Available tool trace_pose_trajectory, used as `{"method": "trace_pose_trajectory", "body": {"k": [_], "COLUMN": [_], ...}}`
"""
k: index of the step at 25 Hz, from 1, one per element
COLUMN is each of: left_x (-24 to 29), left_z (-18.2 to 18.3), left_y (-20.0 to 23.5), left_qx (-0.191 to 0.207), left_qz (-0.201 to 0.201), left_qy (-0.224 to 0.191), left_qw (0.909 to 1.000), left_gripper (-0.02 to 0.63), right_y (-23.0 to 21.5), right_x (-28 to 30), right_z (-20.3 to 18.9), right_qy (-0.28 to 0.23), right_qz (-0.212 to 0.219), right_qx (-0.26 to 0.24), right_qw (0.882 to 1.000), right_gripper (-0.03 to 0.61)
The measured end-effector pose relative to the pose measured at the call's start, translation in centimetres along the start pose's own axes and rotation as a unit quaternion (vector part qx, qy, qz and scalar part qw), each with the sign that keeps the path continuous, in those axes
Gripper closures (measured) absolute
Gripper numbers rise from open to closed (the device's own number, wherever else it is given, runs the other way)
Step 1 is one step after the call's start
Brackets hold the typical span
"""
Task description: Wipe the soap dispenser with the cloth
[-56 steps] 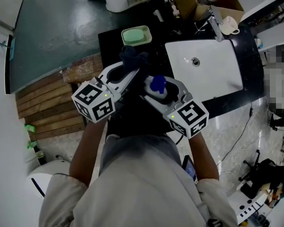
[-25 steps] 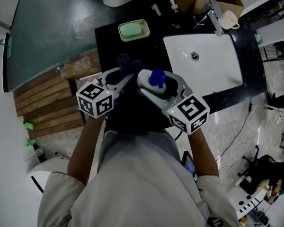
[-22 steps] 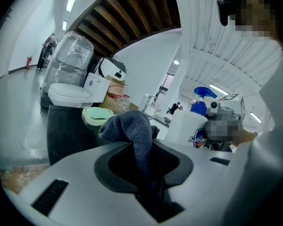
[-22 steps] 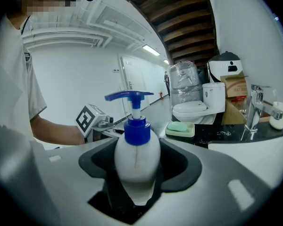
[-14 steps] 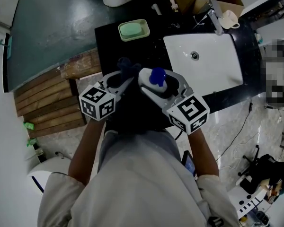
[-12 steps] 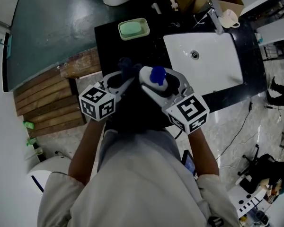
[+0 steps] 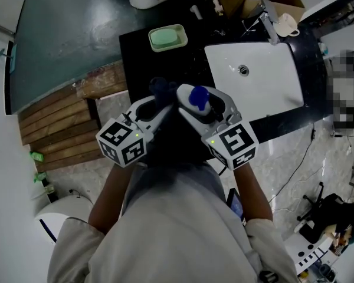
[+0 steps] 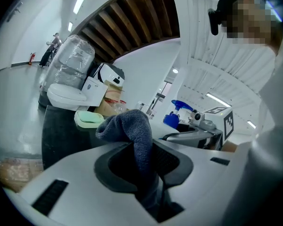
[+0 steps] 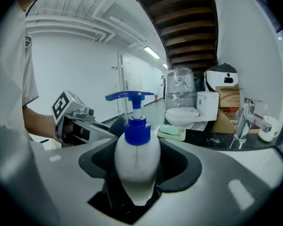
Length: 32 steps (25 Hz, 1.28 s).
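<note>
Two grippers meet above the near edge of the black desk (image 7: pixel 141 52). One dark blue cloth (image 8: pixel 132 126) is pinched in the narrow jaws of the left gripper (image 7: pixel 155 104), its free end bunched above them. One white soap dispenser (image 9: pixel 137 161) with a single blue pump (image 9: pixel 130 97) stands upright in the right gripper (image 7: pixel 205 106), whose jaws are spread wide around its body. Cloth and dispenser sit just beside each other; contact cannot be told. One green soap dish (image 7: pixel 168 38), one white sink (image 7: pixel 265 81) and one tap (image 7: pixel 268 28) lie beyond
</note>
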<state>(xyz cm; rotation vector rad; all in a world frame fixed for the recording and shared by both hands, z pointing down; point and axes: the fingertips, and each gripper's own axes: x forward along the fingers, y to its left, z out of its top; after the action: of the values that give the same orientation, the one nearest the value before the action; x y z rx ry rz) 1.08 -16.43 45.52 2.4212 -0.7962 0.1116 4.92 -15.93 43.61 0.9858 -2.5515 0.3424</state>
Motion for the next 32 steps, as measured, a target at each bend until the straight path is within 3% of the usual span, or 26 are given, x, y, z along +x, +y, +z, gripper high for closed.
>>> {"method": "trace_pose_trajectory", "body": {"k": [15, 19, 25, 32], "left_x": [-1.3, -1.8, -3.5, -3.9], "left_z": [1.9, 1.9, 2.5, 2.5], "left_y": [-2.6, -3.4, -4.2, -4.8], "left_qx": [0.02, 0.04, 0.051, 0.058], "left_qz": [-0.01, 0.004, 0.026, 0.009], "left_qy": [-0.03, -0.029, -0.061, -0.053], "left_qw": [0.9993, 0.9987, 0.9965, 0.9969], "left_gripper": [0.524, 0.523, 0.523, 0.523], "right_y": [0.1, 0.4, 1.1, 1.7], "right_x": [0.0, -0.1, -0.3, -1.3], "right_z": [0.1, 0.1, -0.1, 0.7], "right_qy": [-0.003, -0.007, 0.008, 0.007], "right_qz": [-0.003, -0.008, 0.01, 0.0], "right_qx": [-0.007, -0.012, -0.01, -0.013], "right_qw": [1.0, 1.0, 1.0, 1.0], "right_gripper": [0.319, 0.319, 0.319, 0.318]}}
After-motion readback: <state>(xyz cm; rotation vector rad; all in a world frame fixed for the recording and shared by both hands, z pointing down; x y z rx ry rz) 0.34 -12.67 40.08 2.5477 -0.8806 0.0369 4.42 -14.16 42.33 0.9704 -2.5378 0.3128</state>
